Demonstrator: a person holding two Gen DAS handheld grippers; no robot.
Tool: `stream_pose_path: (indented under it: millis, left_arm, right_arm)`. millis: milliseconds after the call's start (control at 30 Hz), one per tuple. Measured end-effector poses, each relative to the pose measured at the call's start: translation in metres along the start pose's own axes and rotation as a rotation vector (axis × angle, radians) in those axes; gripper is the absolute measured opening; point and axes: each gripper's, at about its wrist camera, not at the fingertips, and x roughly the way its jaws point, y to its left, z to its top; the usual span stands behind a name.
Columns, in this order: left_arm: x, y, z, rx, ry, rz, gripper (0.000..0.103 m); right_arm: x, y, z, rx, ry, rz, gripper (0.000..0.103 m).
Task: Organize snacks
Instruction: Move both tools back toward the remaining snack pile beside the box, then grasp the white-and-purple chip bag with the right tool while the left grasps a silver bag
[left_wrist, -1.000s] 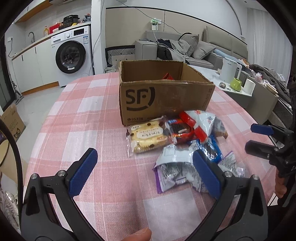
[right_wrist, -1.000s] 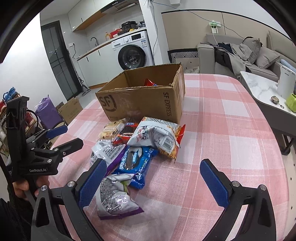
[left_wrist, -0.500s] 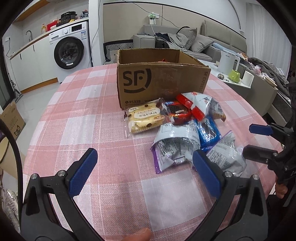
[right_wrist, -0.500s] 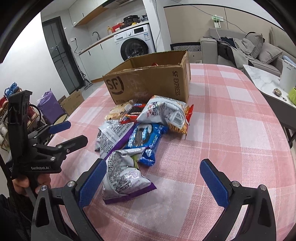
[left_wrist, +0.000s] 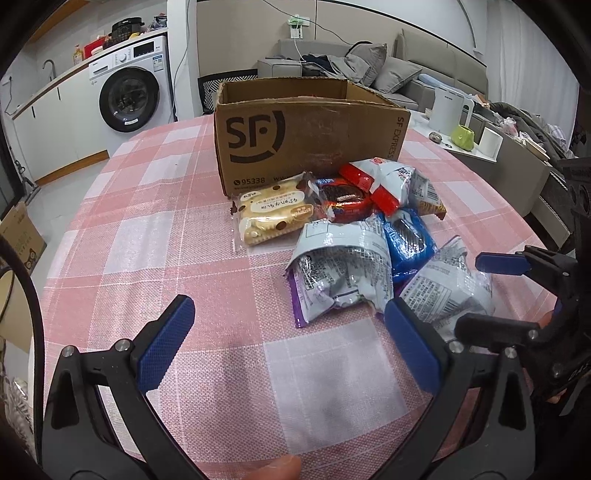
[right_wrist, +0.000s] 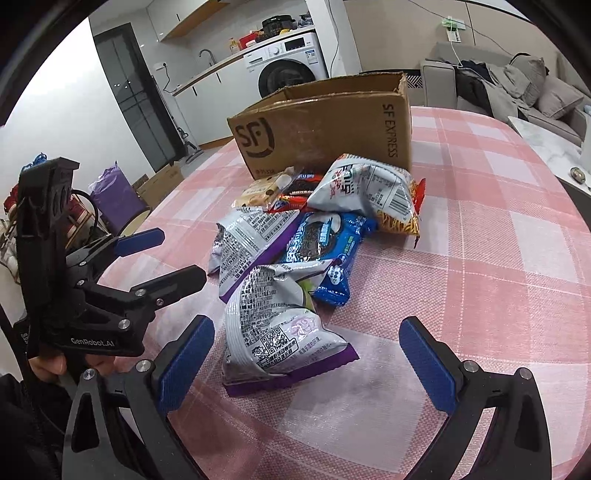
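On the pink-checked worktop (left_wrist: 155, 236), a heap of snack packets is seen lying just in front of an open cardboard box (left_wrist: 310, 136), which is marked SF on its near face. Nearest the box, a cream biscuit pack (left_wrist: 273, 216) is laid beside a red-wrapped snack (left_wrist: 347, 203), with a white and red crisp bag (right_wrist: 369, 188) propped against them at the box's corner. A blue cookie packet (right_wrist: 325, 247) is spread in the middle of the heap, partly covered by a silver and purple bag (right_wrist: 247, 247). A second silver and purple bag (right_wrist: 280, 332) is found closest to the cameras, crumpled and resting on the cloth, its top touching the blue packet.

The left hand-held gripper (left_wrist: 291, 347) is held low over bare cloth, its blue pads spread wide and nothing caught between them; the first silver bag is seen just beyond its right pad. The right hand-held gripper (right_wrist: 310, 354) is likewise spread wide, and the nearer silver bag is framed between its pads without being touched by either. A fingertip (left_wrist: 277, 470) is glimpsed at the bottom edge of the left view, and a hand (right_wrist: 48, 365) is seen wrapped around the left tool's grip in the right view
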Motion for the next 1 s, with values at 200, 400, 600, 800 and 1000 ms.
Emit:
stream_pose_path:
  millis: [200,400,600,800,1000]
  left_arm:
    - [0.004,-0.002,-0.003,0.005,0.010,-0.003,0.102]
    - [0.008,-0.002,-0.003,0.008,0.020,-0.008,0.102]
    - [0.009,-0.003,-0.004,0.016,0.021,-0.008,0.102]
    - [0.010,-0.001,-0.004,0.006,0.020,-0.013,0.102]
    - [0.011,0.002,-0.003,-0.016,0.025,-0.041,0.102]
  right_arm:
    - [0.008,0.002,-0.002,-0.004,0.017,0.013,0.083]
    - [0.008,0.007,-0.004,-0.026,0.019,0.047,0.069]
    - [0.003,0.011,-0.004,-0.037,0.003,0.081,0.056]
    - [-0.013,0.010,-0.003,-0.041,-0.067,0.095,0.053]
    - [-0.021,0.007,-0.002,-0.037,-0.116,0.088,0.052]
